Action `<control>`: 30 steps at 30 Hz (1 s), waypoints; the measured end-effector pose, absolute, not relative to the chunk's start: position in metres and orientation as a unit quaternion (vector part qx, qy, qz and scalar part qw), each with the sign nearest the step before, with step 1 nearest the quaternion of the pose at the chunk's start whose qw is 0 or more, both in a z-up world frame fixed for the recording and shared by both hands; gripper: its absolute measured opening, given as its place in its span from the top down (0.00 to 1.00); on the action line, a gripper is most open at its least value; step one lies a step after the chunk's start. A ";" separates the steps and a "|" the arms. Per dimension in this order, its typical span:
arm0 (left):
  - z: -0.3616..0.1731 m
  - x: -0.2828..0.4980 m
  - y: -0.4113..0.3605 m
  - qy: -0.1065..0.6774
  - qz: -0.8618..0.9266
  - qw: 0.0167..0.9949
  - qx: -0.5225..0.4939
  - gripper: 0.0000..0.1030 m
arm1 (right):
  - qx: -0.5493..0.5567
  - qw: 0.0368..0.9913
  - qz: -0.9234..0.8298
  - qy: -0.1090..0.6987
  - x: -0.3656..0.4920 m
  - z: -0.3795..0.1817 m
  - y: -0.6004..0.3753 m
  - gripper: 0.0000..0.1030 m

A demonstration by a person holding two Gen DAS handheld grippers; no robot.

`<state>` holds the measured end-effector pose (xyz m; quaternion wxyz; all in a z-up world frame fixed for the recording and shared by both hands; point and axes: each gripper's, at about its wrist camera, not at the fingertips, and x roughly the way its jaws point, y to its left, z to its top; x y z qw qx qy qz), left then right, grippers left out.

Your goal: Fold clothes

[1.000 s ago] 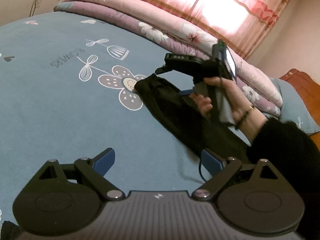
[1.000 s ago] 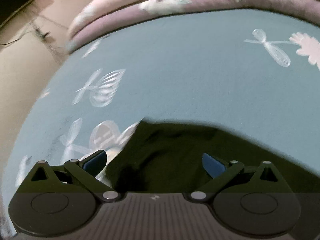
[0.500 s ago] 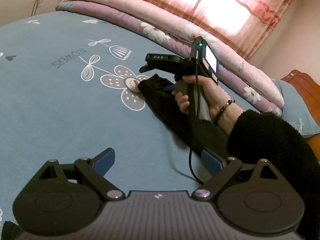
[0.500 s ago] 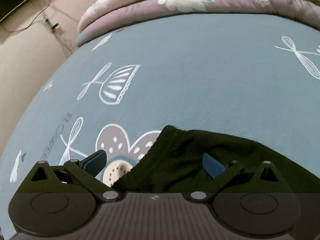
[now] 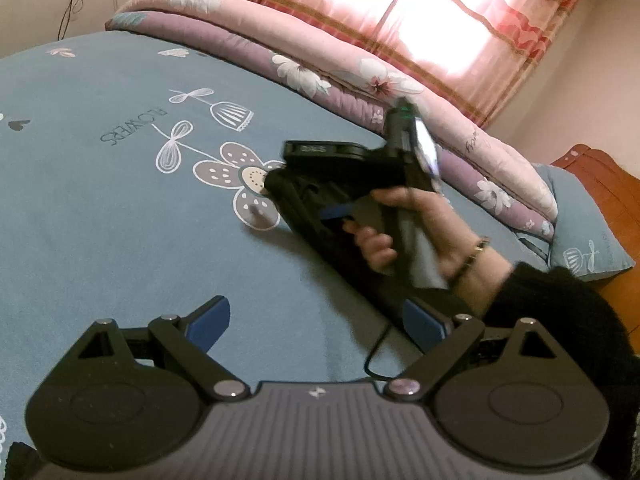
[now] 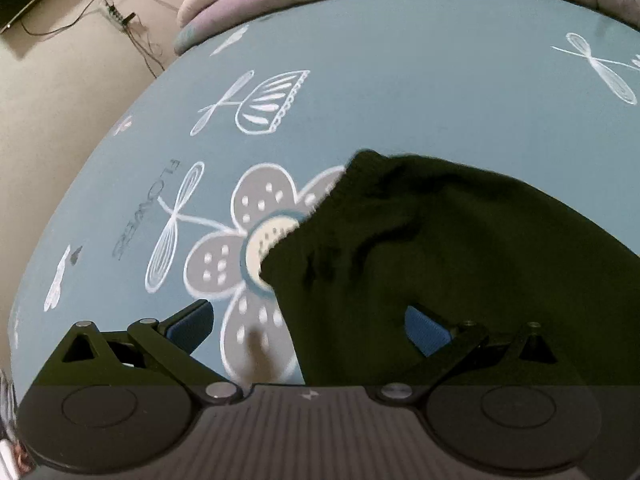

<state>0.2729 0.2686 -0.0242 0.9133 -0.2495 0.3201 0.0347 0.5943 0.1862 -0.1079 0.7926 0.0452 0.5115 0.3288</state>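
Nearest, the left gripper point(image 5: 316, 322) spreads wide over bare blue sheet point(image 5: 100, 220). Farther right, the right gripper point(image 6: 308, 328) gapes, empty, over the black garment point(image 6: 420, 264), whose far-left edge covers the printed flower point(image 6: 240, 248); open sheet reaches the far quilt point(image 5: 320, 60).

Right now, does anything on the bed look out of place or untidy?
Only the black garment stands out: it lies bunched and creased on the blue sheet, its end covering part of the printed flower. No damage or spill shows.
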 end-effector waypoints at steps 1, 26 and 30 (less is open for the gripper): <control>-0.025 0.274 0.269 0.322 0.036 0.913 -0.250 0.09 | 0.043 0.795 0.333 0.505 0.596 -0.108 0.193 0.00; 0.001 0.262 0.230 0.310 -0.019 0.926 -0.214 0.09 | -0.228 0.909 0.026 0.348 0.312 0.193 -0.114 0.00; 0.004 0.262 0.205 0.319 -0.044 0.927 -0.191 0.09 | -0.145 0.899 0.021 0.414 0.259 0.142 -0.180 0.00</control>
